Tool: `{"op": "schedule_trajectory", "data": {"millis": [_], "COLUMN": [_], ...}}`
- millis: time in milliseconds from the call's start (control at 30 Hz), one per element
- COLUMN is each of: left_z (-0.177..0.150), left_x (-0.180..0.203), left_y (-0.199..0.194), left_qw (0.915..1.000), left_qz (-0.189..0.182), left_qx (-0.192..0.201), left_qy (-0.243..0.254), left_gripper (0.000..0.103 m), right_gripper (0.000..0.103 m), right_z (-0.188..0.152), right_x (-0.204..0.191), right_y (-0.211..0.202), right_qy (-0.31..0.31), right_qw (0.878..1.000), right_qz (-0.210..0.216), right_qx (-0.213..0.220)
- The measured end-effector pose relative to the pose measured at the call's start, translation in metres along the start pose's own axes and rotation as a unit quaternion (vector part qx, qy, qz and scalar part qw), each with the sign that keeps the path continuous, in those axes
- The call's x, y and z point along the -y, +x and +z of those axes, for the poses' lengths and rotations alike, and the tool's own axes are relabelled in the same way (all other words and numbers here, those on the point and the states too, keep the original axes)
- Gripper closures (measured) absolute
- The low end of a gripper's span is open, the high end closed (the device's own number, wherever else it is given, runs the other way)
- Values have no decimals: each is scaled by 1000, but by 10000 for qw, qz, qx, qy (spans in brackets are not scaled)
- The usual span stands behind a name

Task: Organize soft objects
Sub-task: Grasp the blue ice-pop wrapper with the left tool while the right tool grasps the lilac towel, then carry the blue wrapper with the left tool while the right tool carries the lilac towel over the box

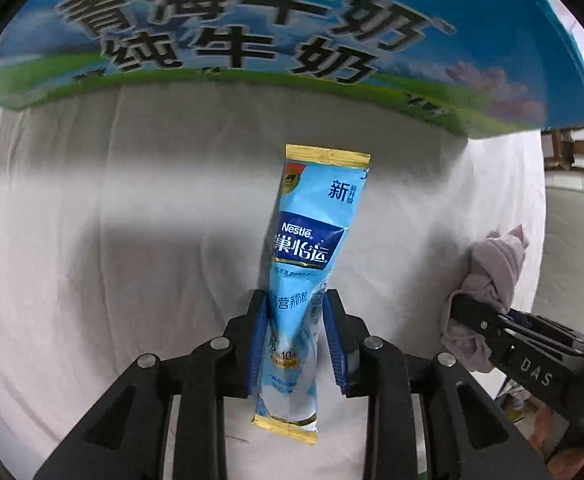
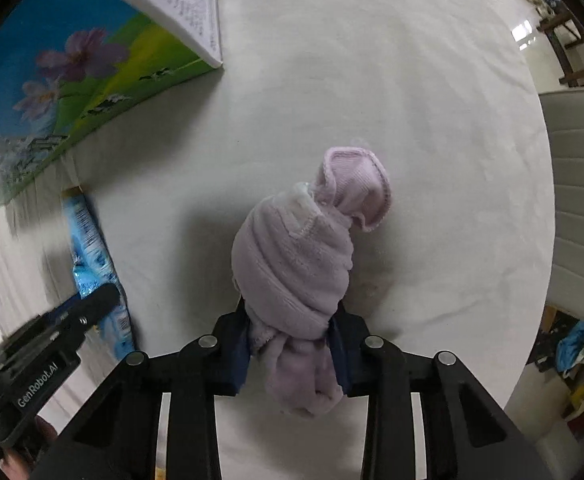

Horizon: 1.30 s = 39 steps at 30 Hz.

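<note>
My left gripper (image 1: 294, 336) is shut on a light blue Nestle powder sachet (image 1: 312, 240) with gold ends, held upright above the white cloth. My right gripper (image 2: 292, 348) is shut on a rolled lilac sock bundle (image 2: 300, 256). In the left wrist view the sock bundle (image 1: 496, 272) and right gripper (image 1: 504, 340) show at the right. In the right wrist view the sachet (image 2: 91, 256) and left gripper (image 2: 51, 340) show at the left.
A blue and green milk carton box (image 1: 251, 20) stands close ahead of the left gripper; it also shows in the right wrist view (image 2: 51, 80) at the upper left. A white cloth (image 2: 372, 100) covers the table. A pale chair (image 2: 580, 200) stands right.
</note>
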<state>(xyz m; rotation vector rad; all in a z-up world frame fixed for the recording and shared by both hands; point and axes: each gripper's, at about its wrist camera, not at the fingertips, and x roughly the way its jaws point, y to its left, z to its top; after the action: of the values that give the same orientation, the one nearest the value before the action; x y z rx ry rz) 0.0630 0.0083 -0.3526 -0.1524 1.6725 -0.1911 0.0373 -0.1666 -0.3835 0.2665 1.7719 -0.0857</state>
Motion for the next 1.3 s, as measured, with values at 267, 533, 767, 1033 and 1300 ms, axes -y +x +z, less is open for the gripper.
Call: {"op": "schedule_trajectory", "data": {"millis": [267, 533, 767, 1033, 1300], "left_z": [-24, -45, -52, -45, -9], "left_x": [-8, -26, -26, -5, -37], "left_y": [-21, -55, -121, -223, -175], "left_qw": [9995, 9972, 9885, 9642, 9783], "left_qz": [-123, -399, -626, -838, -953], "left_qx": [270, 623, 1373, 2501, 1823], "left_qy": [79, -79, -34, 266, -223], "left_gripper": [92, 93, 94, 97, 64], "right_gripper": [73, 73, 74, 74, 74], "right_z": [-18, -42, -59, -64, -27], "right_x": [-24, -19, -30, -61, -78], "right_y": [-10, -51, -103, -197, -216], "right_qy": [-131, -473, -816, -1189, -1356], "right_qw": [9998, 9977, 9920, 9760, 9715], "right_qz": [90, 376, 602, 954, 809], "right_qx": [118, 313, 749, 1556, 1770]}}
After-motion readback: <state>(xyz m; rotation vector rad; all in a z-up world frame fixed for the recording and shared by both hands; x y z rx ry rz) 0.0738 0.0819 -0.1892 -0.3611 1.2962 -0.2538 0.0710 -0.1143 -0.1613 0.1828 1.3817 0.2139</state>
